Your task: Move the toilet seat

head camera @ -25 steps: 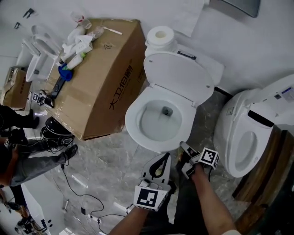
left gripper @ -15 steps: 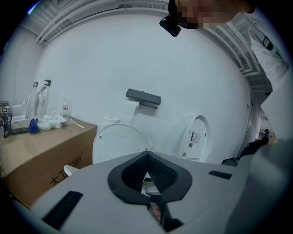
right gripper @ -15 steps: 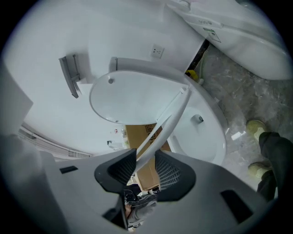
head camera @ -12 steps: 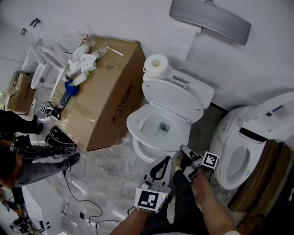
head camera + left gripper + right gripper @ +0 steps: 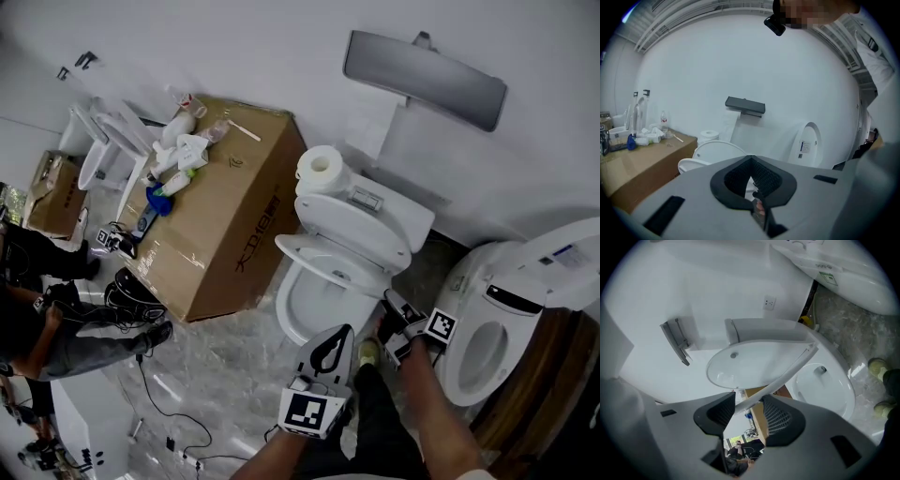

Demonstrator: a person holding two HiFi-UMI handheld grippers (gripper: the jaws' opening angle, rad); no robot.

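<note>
The white toilet's seat ring [image 5: 323,255] is tilted up off the bowl [image 5: 314,305], below the raised lid [image 5: 361,225]. My right gripper [image 5: 398,323] is at the seat's front edge. In the right gripper view the thin seat rim [image 5: 787,373] runs between the pads of that gripper [image 5: 747,408], whose jaws are opening, with a gap on one side; the lid [image 5: 754,362] and bowl [image 5: 825,385] lie beyond. My left gripper [image 5: 328,349] hangs in front of the bowl, apart from it. It [image 5: 752,161] is shut on nothing.
A large cardboard box [image 5: 225,216] with bottles and clutter on top stands left of the toilet. A paper roll [image 5: 323,167] sits on the tank. A second toilet [image 5: 497,319] is close on the right. A seated person [image 5: 47,319] and floor cables [image 5: 159,394] are left.
The seat lay flat on the bowl with my right gripper at its front rim; its front edge has risen off the bowl. The head view has shifted back.
</note>
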